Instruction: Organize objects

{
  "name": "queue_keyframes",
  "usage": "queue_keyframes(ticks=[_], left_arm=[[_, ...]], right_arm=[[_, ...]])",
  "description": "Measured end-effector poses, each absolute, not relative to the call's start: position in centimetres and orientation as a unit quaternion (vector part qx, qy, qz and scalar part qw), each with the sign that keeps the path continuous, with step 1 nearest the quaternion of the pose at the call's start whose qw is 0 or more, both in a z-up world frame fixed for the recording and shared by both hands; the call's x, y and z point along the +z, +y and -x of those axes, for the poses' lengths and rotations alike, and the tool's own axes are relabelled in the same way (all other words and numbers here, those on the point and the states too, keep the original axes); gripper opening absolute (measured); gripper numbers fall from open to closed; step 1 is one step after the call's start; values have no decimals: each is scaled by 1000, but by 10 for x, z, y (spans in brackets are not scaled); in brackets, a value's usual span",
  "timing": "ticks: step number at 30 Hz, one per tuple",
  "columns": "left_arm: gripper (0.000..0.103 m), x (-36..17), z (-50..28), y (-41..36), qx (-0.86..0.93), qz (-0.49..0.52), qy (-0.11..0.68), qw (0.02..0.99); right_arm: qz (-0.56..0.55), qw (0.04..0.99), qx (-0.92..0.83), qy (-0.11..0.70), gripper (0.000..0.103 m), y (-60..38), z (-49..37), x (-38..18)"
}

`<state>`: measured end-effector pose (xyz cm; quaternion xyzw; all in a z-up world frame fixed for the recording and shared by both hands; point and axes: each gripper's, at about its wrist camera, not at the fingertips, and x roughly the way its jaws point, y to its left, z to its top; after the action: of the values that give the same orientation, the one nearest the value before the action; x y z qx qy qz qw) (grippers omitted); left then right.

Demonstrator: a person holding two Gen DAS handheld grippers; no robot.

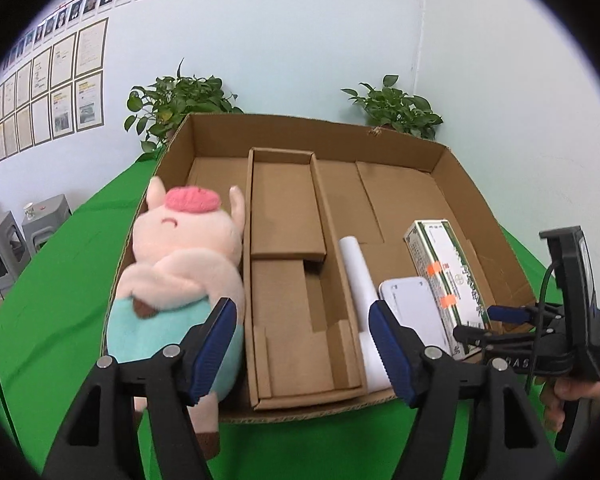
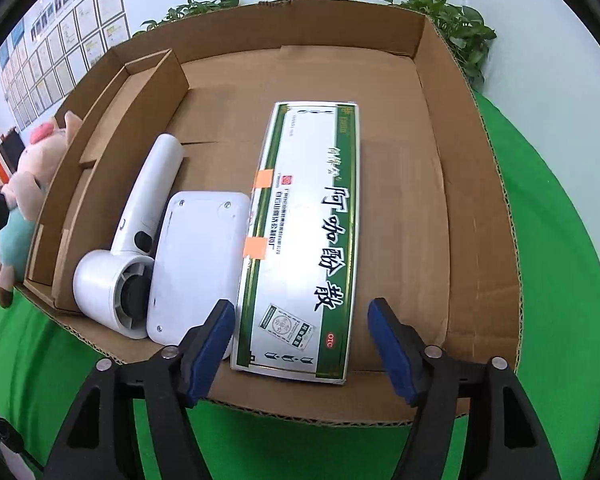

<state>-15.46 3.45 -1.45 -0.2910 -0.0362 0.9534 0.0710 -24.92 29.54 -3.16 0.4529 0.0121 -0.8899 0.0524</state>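
- The left gripper (image 1: 304,344), black-armed with blue pads, hangs with its jaws spread wide and nothing between them, above the near edge of the shallow brown cardboard tray (image 1: 452,160).
- The right gripper (image 2: 300,344) is likewise spread wide and grips nothing — the near end of the long green-and-white medicine box (image 2: 300,240) lies flat on the tray floor below the gap.
- Just left of that box lies a flat white rounded-rectangle device (image 2: 198,260), touching or nearly touching the box's long side.
- Left again is a white handheld fan-like device (image 2: 140,232), round head toward the near edge, handle pointing away.
- A narrow brown cardboard insert box (image 1: 288,248) sits in the tray's middle, beside the fan.
- The pink plush pig in teal trousers (image 1: 180,264) lies in the tray's left compartment, its feet hanging over the near edge.
- The tray rests on a green cloth-covered table (image 1: 52,280).
- Beyond it stand two leafy green potted plants (image 1: 176,100) — against a pale wall.
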Motion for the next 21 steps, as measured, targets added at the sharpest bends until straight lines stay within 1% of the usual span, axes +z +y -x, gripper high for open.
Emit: queue_keyframes(ticks=[1,2,3,4,7,9,12,15,19,21], left_arm=[[68,-17,151,31,953,294,-37,66],[68,-20,150,29,953,295,-38,62],[68,-23,150,28,952,296,-39,60],[68,-27,151,30,952,297,-41,59],[68,-33,153,32,954,292,-42,54],[70,-36,153,35,958,281,-38,50],[74,-41,149,45,963,265,-17,39],[76,-47,145,54,967,252,10,19],[80,-50,140,60,970,242,17,6],[80,-53,143,61,970,244,23,-3]], right_arm=[[-453,52,-890,10,68,295,249,-31],[-450,52,-891,9,71,294,249,-29],[-446,52,-894,8,77,294,247,-27],[-441,54,-896,6,79,293,245,-25],[-410,71,-909,4,83,291,224,-18],[-361,69,-930,16,103,284,200,-15],[-309,65,-948,26,103,272,176,-17],[-282,65,-957,8,103,267,163,-21],[-278,38,-960,-4,103,261,168,-27],[-284,37,-958,-1,103,253,176,-31]])
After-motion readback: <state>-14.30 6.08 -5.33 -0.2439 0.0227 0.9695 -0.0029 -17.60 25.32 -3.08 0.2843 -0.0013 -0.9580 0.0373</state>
